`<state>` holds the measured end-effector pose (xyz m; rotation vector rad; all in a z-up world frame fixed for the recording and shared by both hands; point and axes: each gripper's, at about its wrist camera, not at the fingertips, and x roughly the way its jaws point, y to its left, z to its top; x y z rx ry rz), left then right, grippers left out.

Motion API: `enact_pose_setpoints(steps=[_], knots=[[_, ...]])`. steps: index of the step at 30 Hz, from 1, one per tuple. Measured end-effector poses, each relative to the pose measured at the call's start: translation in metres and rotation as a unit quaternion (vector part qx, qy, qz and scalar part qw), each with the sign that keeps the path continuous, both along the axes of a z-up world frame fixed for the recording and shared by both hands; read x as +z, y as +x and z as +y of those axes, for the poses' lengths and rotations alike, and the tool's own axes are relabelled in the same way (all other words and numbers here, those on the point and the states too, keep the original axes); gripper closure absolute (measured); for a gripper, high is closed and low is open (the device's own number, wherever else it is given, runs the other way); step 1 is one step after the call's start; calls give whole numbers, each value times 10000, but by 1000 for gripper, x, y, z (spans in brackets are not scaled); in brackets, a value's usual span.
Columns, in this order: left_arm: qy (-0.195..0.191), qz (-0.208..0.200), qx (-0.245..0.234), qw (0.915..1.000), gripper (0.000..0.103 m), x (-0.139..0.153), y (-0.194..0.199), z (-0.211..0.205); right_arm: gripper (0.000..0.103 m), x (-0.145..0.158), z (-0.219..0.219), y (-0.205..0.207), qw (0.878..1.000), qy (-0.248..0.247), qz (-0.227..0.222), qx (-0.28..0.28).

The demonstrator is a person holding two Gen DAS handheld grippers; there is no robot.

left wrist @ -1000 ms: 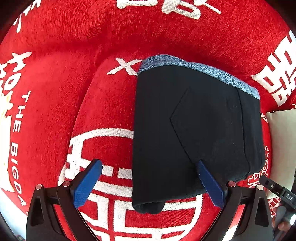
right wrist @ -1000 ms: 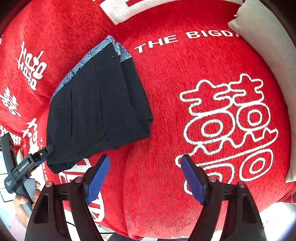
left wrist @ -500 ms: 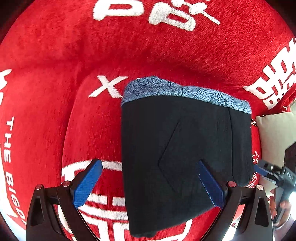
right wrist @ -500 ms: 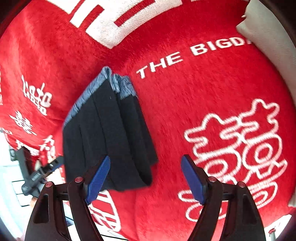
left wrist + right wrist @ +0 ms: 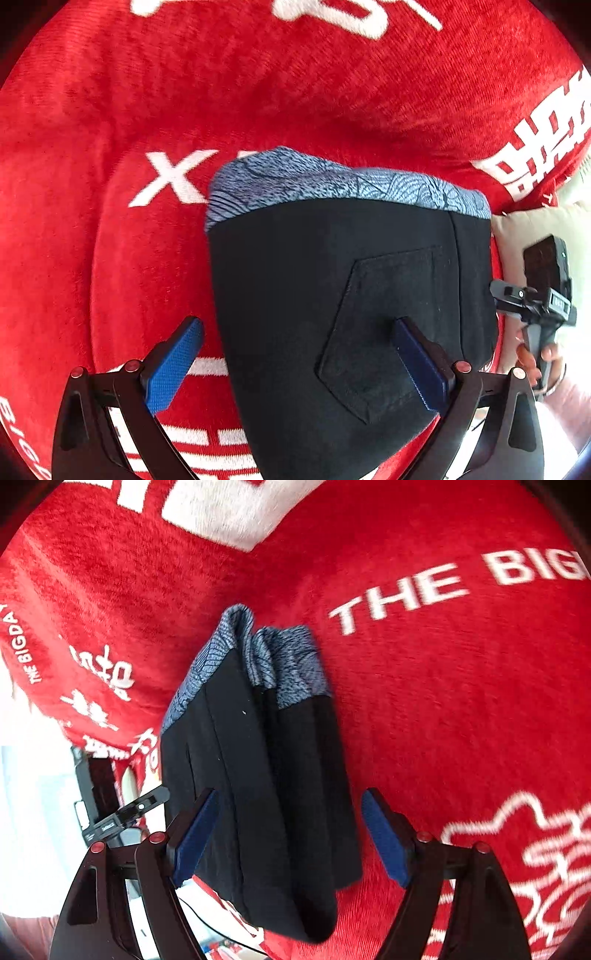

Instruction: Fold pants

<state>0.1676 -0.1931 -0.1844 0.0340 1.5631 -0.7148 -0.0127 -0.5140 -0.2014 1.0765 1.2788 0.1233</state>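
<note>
The black pants (image 5: 295,295) lie folded into a compact stack on the red plush cover (image 5: 92,147), blue patterned waistband (image 5: 332,184) at the far end, a back pocket on top. My left gripper (image 5: 295,365) is open above the stack's near end, its right pad over the pocket. In the right wrist view the folded pants (image 5: 258,775) show their layered side. My right gripper (image 5: 288,838) is open and straddles the stack's near end, holding nothing.
The red cover (image 5: 461,701) has white lettering and symbols. A cream cushion (image 5: 535,229) lies at the right in the left wrist view. The right gripper's body and the person's hand (image 5: 535,314) show there. The left gripper's body (image 5: 118,812) shows past the cover's edge.
Both grippers have moved closer over the folded pants, which now fill more of both views. The right gripper swung left so the stack sits between its fingers. Both stay open.
</note>
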Motion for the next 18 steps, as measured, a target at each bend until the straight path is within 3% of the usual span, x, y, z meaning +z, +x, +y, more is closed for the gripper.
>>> enact_pose_setpoints(steps=[7,14,18], knots=[[-82,31,-235,9997,1,-12,-2,-15,20,-10,9,15,9989,191,-244,352],[-95,221,33,9997,1,-22,-5,-23,25,-9,10,19,9990,118,-177,400],[-161,20,56,9999,13,-14,-12,-25,32,-4,15,24,9990,-113,50,440]])
